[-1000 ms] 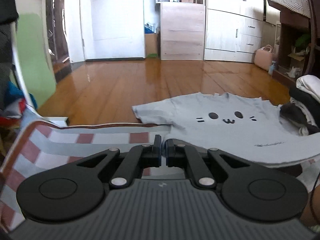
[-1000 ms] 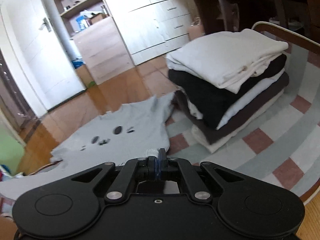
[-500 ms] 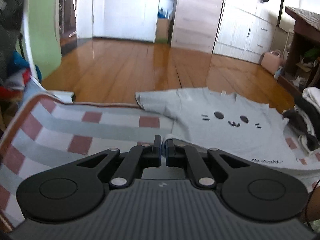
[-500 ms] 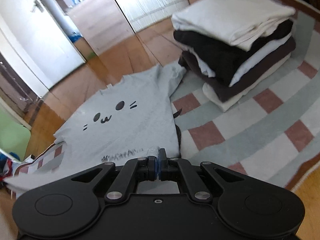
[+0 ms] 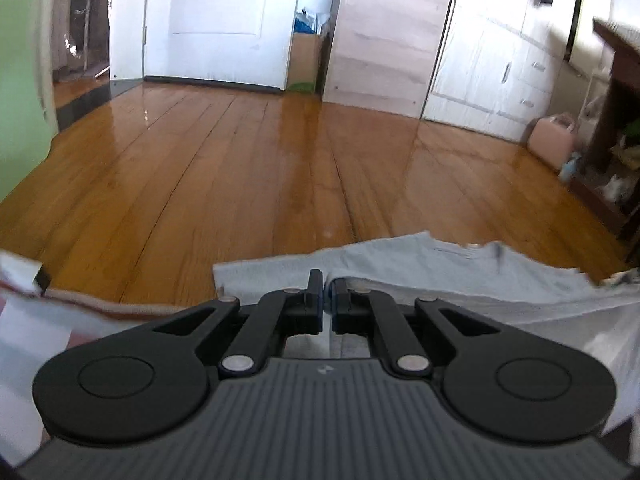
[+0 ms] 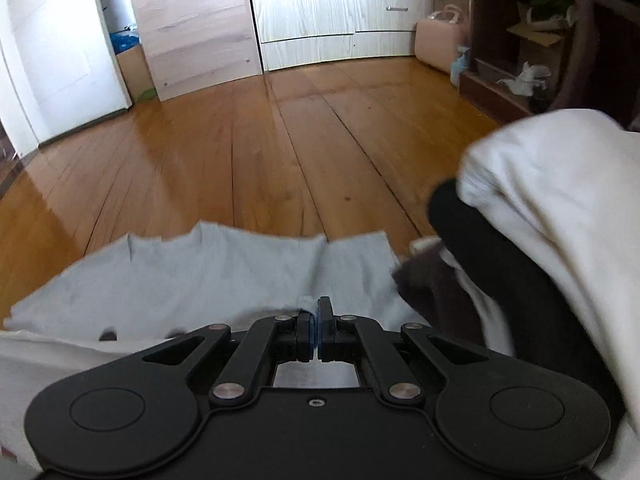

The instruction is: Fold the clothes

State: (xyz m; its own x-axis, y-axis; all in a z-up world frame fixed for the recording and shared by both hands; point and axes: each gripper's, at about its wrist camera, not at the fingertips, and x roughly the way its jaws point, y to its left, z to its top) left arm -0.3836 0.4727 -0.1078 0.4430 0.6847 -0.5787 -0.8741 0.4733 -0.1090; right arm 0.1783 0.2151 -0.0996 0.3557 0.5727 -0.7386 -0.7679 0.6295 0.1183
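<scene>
Wood floor [image 5: 240, 168] fills most of both your views. Grey T-shirt [image 6: 208, 276] lies partly on floor, far edge spread ahead of both your grippers. Stack of folded clothes [image 6: 552, 216] sits just right of shirt, white piece on top, black below. Your left gripper [image 5: 327, 292] clamped on near fold of shirt. Your right gripper [image 6: 316, 312] pinched tight on bunched shirt cloth.

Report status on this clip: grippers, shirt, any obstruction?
Left gripper and right gripper both shut on light grey T-shirt. Shirt folding over on itself. Stack of folded clothes close on right.
</scene>
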